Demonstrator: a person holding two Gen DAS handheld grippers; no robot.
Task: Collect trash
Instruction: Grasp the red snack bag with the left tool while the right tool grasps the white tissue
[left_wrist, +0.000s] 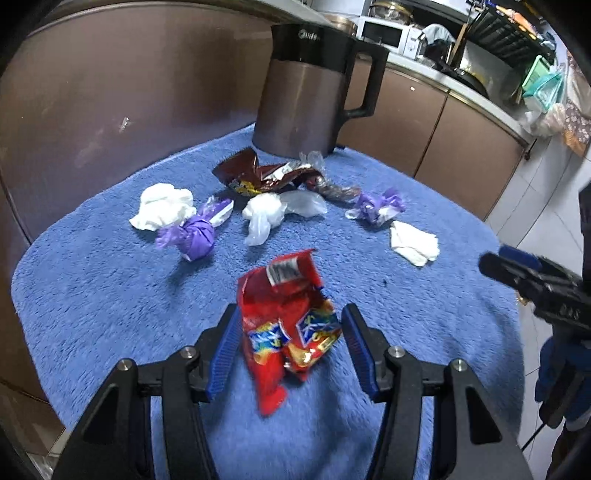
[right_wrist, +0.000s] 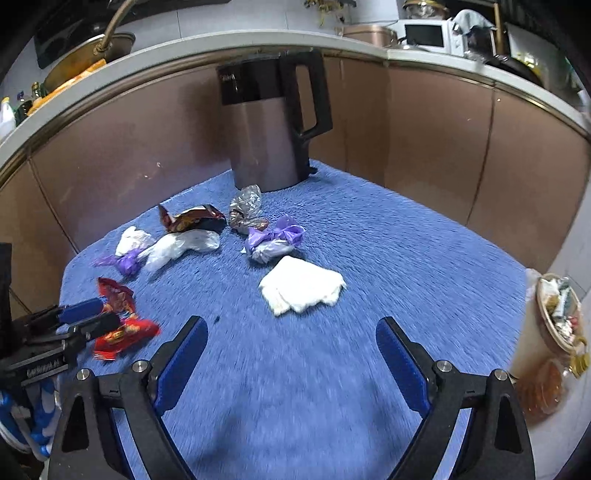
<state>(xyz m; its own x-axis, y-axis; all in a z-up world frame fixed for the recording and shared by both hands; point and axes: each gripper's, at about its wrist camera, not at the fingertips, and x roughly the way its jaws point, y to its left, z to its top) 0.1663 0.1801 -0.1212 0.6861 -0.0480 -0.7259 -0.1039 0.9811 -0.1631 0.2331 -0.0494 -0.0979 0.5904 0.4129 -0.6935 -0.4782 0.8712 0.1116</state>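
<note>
Left wrist view: we see the left gripper released, its pads flanking the red snack wrapper without touching it, on the blue towel. Right wrist view: the right gripper is released and empty, a white tissue lying just beyond it.

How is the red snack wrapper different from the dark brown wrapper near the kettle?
The red snack wrapper sits between the left gripper fingers, nearest that camera; the dark brown wrapper lies far back, by the kettle. The red one lies apart from other trash; the brown one touches clear plastic. Both are crumpled and torn open.
</note>
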